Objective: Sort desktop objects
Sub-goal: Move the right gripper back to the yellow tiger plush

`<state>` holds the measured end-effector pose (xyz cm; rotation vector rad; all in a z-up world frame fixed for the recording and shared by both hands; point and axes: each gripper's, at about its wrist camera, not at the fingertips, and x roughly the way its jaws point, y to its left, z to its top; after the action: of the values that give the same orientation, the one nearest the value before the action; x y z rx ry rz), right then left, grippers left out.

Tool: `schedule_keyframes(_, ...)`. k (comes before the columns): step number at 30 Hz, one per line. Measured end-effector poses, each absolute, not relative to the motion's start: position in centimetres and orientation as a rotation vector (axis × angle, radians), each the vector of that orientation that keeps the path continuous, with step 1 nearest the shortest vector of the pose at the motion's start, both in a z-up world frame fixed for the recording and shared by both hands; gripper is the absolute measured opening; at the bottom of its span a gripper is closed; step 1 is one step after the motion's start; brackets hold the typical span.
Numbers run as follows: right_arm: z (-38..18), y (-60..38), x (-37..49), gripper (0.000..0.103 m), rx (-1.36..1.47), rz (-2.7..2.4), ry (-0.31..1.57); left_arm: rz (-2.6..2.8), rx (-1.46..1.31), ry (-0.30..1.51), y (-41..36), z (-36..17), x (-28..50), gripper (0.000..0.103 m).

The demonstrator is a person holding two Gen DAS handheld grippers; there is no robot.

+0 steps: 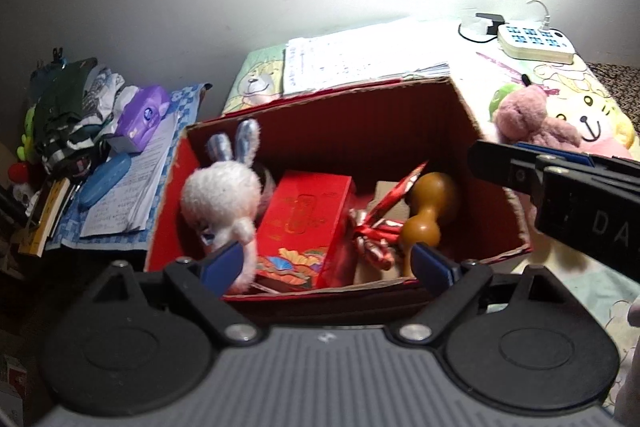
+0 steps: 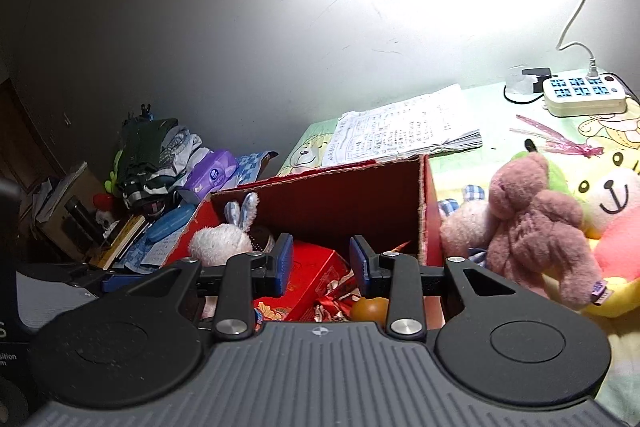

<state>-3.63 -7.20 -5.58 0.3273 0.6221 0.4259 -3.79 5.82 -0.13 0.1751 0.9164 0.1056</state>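
A red cardboard box (image 1: 496, 195) stands open on the desk. It holds a white plush rabbit (image 1: 220, 195), a red gift box (image 1: 308, 223), red foil wrappers (image 1: 376, 231) and a brown gourd (image 1: 428, 207). My left gripper (image 1: 328, 267) is open and empty, just above the box's near edge. My right gripper (image 2: 321, 259) is open and empty over the box (image 2: 430, 219); it also shows in the left wrist view (image 1: 520, 167) at the box's right wall. A pink plush bear (image 2: 532, 223) lies right of the box.
A paper stack (image 2: 404, 135) lies behind the box. A power strip (image 2: 584, 99) with a white cable sits at the back right. A yellow-pink plush (image 2: 616, 239) is at the far right. A purple tissue pack (image 1: 142, 119), a blue case (image 1: 104, 183), papers and clothes lie on the left.
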Motion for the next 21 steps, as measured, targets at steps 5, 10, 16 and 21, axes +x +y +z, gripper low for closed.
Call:
schedule_keyframes(5, -5.3, -11.1, -4.7, 0.035, 0.366, 0.387, 0.601, 0.044, 0.191, 0.9, 1.6, 0.1, -3.7, 0.092)
schedule_keyframes(10, -5.4, -14.9, -5.3, 0.035, 0.375, 0.334, 0.588, -0.012, 0.202, 0.898, -2.3, -0.2, -3.2, 0.092)
schedule_keyframes(16, -5.8, -19.6, -5.7, 0.035, 0.386, 0.275, 0.585, -0.065, 0.213, 0.898, -6.6, -0.7, -2.8, 0.092)
schedule_keyframes(21, -6.3, -22.5, -6.0, 0.036, 0.405, 0.242, 0.592, -0.086, 0.226, 0.911, -9.2, -1.1, -2.5, 0.092)
